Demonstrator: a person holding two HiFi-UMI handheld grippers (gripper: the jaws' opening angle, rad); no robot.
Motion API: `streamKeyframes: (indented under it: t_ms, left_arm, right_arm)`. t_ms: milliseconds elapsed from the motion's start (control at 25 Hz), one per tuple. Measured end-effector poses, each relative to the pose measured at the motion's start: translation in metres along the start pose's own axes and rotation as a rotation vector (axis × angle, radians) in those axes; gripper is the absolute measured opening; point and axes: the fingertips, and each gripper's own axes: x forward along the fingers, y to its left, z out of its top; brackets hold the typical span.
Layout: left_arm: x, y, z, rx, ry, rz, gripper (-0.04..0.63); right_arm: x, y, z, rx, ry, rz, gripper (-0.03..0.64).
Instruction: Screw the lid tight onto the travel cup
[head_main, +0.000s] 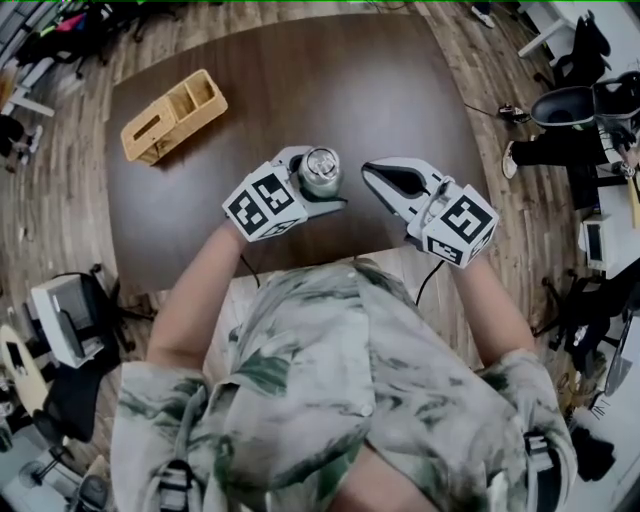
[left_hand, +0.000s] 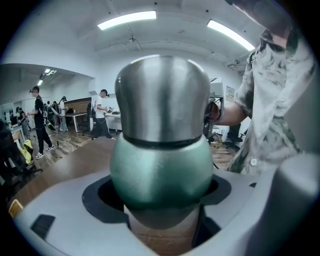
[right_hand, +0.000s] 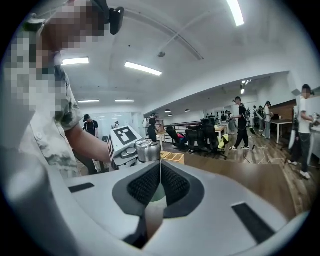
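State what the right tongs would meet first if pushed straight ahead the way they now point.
Most likely the travel cup, straight ahead of the shut right tongs; depth is unclear.

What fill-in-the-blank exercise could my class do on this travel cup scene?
1. The left gripper grips the travel cup, whose body is ____.
2. The right gripper's jaws are ____, with nothing between them.
3. In the head view, the wooden box lies to the cup's ____.
Missing words: green; shut; left.
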Motion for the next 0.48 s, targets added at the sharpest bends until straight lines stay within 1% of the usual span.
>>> streamKeyframes:
  t_ms: [160,360,480]
  left_arm:
    - [0.004,0.006,0.0,-0.032,-0.018,0.045,0.388]
    - [0.004,0.015,-0.002,-0.063,-0.024,0.106,0.388]
    - [0.003,0.018,-0.002,-0.074,-0.026,0.126,0.388]
  right_arm:
    - [-0.006,-0.005,-0.012,0.023,0.017,-0.032,0.022]
    - [-0.011,-0.004,-0.021,0.038,0.032,-0.051,0.021]
    - [-0.013,-0.005,-0.025,0.038,0.04,-0.054,0.021]
